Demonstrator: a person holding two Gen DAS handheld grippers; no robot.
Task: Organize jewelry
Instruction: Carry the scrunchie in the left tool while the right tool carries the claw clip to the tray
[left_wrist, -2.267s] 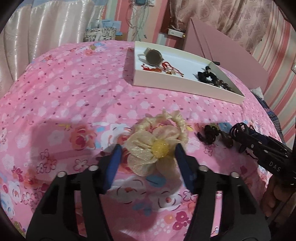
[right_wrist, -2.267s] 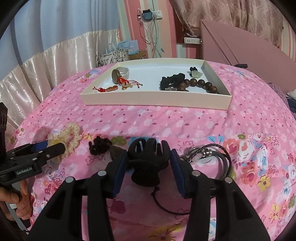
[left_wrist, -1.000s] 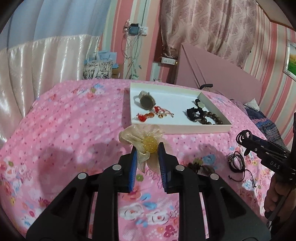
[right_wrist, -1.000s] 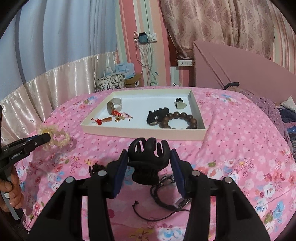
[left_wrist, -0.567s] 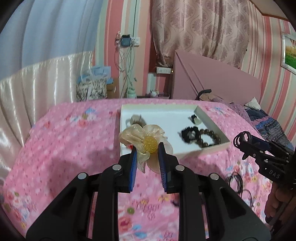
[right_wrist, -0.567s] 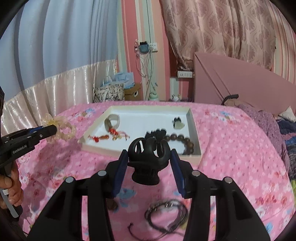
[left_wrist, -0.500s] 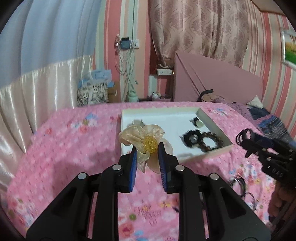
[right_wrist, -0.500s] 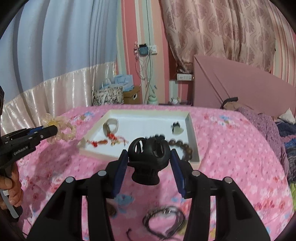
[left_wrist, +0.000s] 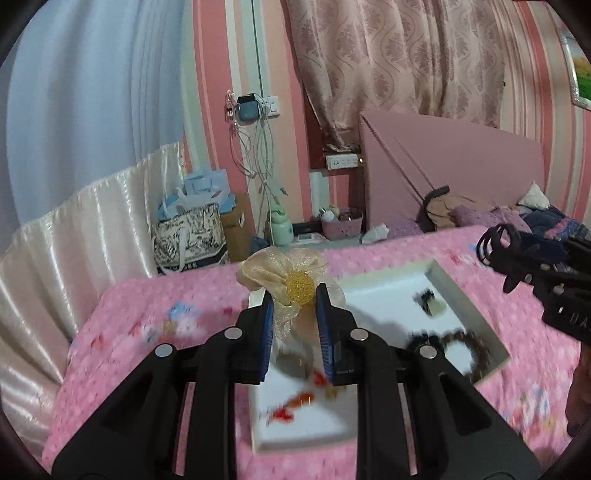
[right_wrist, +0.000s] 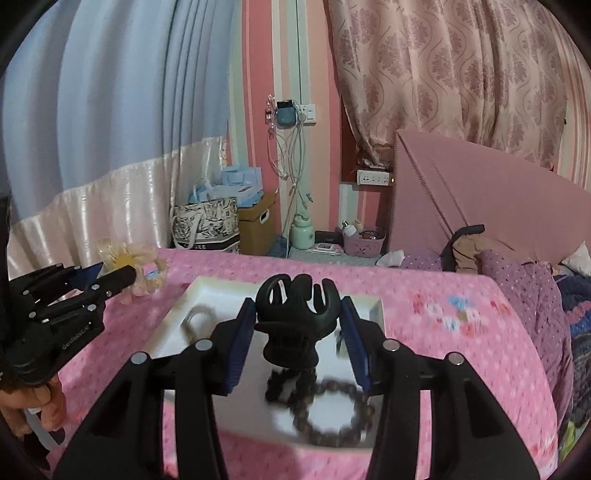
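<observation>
My left gripper (left_wrist: 294, 301) is shut on a cream flower scrunchie (left_wrist: 288, 275) with a yellow bead centre, held above the left part of the white tray (left_wrist: 496, 352). My right gripper (right_wrist: 297, 315) is shut on a black claw hair clip (right_wrist: 295, 321), hanging over the tray (right_wrist: 177, 306). In the tray lie a brown bead bracelet (right_wrist: 332, 417), a black scrunchie (right_wrist: 282, 384), a watch (right_wrist: 199, 317) and red charms (left_wrist: 295, 404). From the right wrist view the left gripper (right_wrist: 122, 277) with the scrunchie (right_wrist: 147, 269) is at the left. The other view has the right gripper (left_wrist: 495, 247) at its right edge.
The tray rests on a pink floral bedspread (left_wrist: 159, 332). Beyond the bed's far edge stand a patterned bag (right_wrist: 207, 225), a cardboard box (right_wrist: 256, 221), a green bottle (right_wrist: 303, 230) and a pink basket (right_wrist: 364, 243). A pink headboard (right_wrist: 480, 192) rises at the right.
Both grippers have moved forward and up with their items, from over the bedspread's front to above the tray. The tray now lies directly beneath the fingers in both views.
</observation>
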